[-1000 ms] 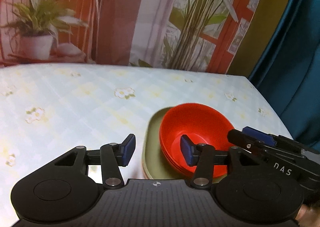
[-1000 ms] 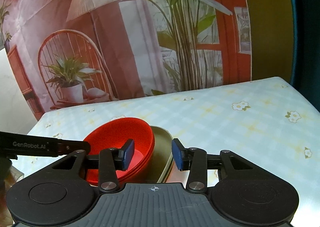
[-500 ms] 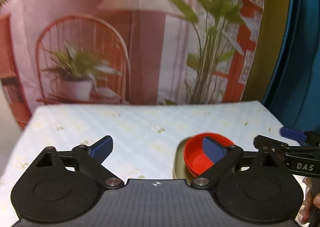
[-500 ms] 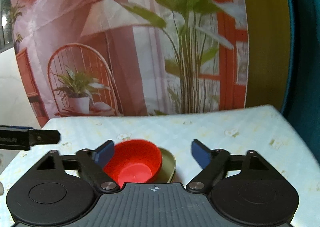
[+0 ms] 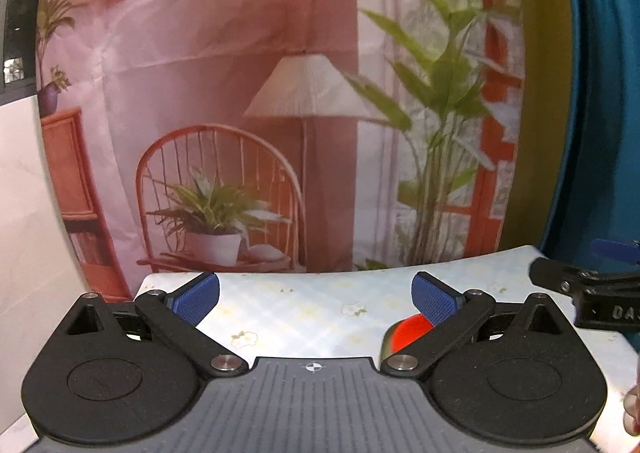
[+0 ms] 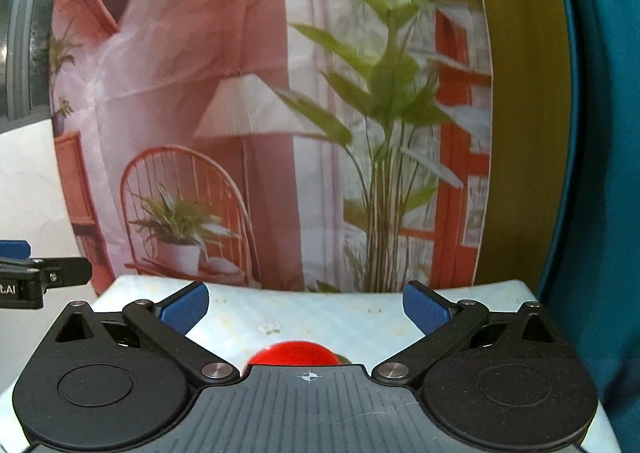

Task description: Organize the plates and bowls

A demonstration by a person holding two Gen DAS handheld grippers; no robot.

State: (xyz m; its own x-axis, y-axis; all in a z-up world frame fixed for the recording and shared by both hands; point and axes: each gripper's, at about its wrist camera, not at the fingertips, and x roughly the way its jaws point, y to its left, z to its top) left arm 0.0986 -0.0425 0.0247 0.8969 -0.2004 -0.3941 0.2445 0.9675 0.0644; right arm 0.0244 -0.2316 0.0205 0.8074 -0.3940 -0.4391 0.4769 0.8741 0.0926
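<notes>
A staged recording set rather than a lived-in room: the lamp, wicker chair and potted plants are only printed on a creased fabric backdrop (image 5: 256, 93). It hangs behind a desk (image 5: 320, 309) under a floral checked cloth, with a teal curtain (image 6: 600, 173) at the right.

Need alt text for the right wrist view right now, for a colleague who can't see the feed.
The right gripper is open and empty above a floral-cloth table; only the top of the red bowl shows past its body. A printed room backdrop fills the background.
</notes>
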